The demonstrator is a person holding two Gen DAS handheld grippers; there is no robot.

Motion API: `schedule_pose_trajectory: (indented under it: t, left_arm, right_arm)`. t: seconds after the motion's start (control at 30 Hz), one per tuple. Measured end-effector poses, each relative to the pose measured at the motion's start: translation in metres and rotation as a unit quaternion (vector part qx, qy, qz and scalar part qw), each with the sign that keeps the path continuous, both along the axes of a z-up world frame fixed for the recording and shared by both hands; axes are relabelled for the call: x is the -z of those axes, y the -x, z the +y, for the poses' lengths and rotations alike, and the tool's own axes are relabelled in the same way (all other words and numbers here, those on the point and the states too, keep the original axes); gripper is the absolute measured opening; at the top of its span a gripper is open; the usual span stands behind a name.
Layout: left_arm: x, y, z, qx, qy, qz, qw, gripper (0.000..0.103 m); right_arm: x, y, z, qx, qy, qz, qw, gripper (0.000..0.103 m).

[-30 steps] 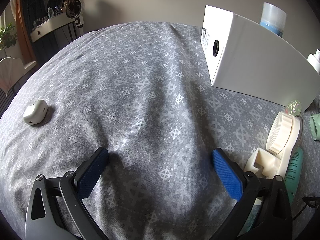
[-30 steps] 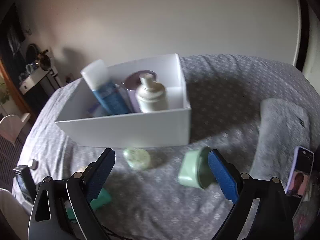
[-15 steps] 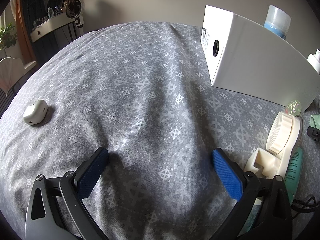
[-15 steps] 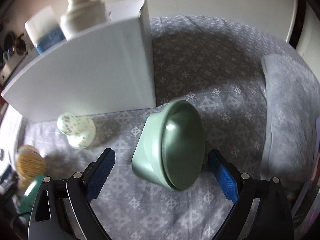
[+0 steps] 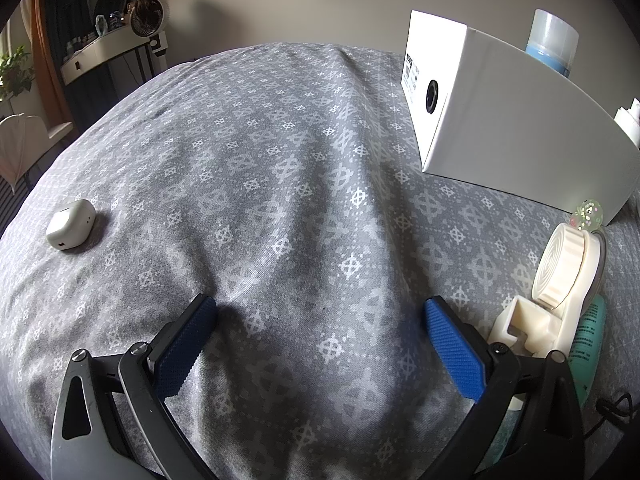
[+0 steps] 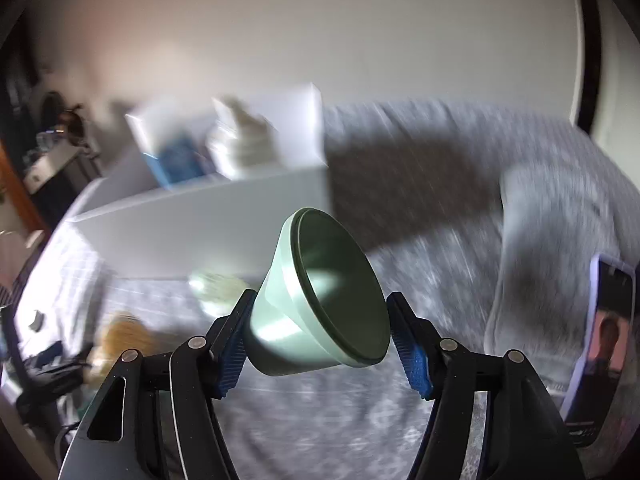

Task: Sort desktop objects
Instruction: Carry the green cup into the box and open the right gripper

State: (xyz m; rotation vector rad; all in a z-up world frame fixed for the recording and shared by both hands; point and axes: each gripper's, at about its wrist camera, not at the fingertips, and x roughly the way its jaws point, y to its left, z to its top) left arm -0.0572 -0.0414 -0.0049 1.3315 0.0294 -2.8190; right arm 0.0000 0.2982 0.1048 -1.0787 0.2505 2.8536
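Observation:
In the right wrist view my right gripper (image 6: 322, 326) is shut on a pale green cone-shaped cup (image 6: 316, 300) and holds it above the grey patterned cloth, in front of the white box (image 6: 208, 220). The box holds a blue bottle (image 6: 172, 160) and a white pump bottle (image 6: 240, 144). In the left wrist view my left gripper (image 5: 320, 320) is open and empty, low over the cloth. The white box (image 5: 512, 136) stands to its upper right.
A white earbud case (image 5: 70, 223) lies at the left. A cream tape dispenser (image 5: 560, 280), a teal tube (image 5: 586, 340) and a glittery ball (image 5: 588, 214) lie at the right. A phone (image 6: 604, 332) and a folded grey towel (image 6: 548, 240) lie right of the cup.
My right gripper went down over the green cup, closed on it and lifted it off the cloth; the view is blurred by motion. The left gripper has not moved.

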Motion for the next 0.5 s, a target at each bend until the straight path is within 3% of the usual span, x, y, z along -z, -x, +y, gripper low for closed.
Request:
schedule_pose_trajectory:
  t: [0.13,0.27,0.37,0.5]
  left_arm:
    - [0.000,0.000,0.000,0.000,0.000,0.000,1.0000,0.103]
    - [0.000,0.000,0.000,0.000,0.000,0.000,1.0000,0.103]
    - [0.000,0.000,0.000,0.000,0.000,0.000,1.0000,0.103]
    - [0.000,0.000,0.000,0.000,0.000,0.000,1.0000,0.103]
  right_arm:
    - [-0.060,-0.019,-0.038,-0.036,-0.005,0.080,0.996,0.064]
    - [-0.109,0.002,-0.069,-0.054,-0.014,0.117,0.992,0.064]
    - [-0.131,0.039,-0.083,-0.053,-0.012,0.121,0.991,0.064]
    - [-0.130,0.094,-0.097,-0.038,-0.019,0.095,0.995,0.064]
